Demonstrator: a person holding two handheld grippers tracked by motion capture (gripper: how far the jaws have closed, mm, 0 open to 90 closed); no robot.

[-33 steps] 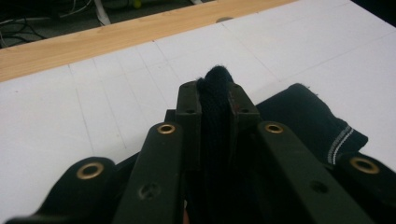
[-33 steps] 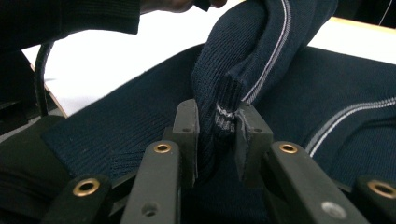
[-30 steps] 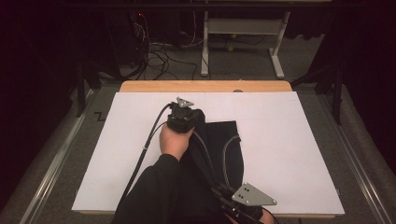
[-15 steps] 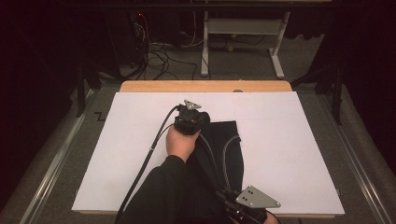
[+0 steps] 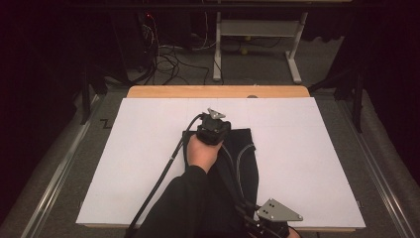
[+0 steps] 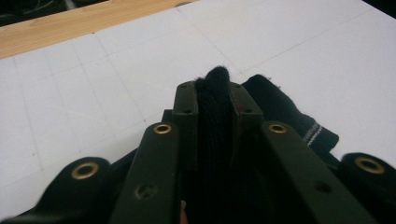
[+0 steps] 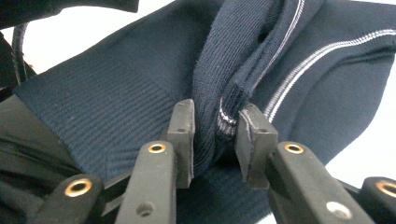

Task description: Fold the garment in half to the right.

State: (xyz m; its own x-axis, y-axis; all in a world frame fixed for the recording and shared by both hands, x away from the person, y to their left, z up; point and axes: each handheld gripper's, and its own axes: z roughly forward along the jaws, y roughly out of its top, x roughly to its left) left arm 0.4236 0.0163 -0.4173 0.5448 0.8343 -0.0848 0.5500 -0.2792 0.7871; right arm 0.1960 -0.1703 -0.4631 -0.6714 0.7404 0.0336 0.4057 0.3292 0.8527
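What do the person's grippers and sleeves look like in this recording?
Both the left gripper and the right gripper are black, each topped by a grey three-cornered plate and trailing a black cable. Brass-ringed holes dot the black jaws. The person wears a dark long sleeve.

Wide bare white board [image 5: 138,163] left of the dark garment [image 5: 242,153]: free passage there. Same on the right side of the board, open up to its edge. Far strip between garment and wooden table edge [image 5: 218,91] also free. Middle blocked by garment, forearm [image 5: 183,203] and 2 cables: 1 trailing down-left from left gripper [image 5: 214,130], others crossing the cloth toward right gripper [image 5: 270,225] at the near edge. Cloth bunched between both pairs of jaws, no gap left there.
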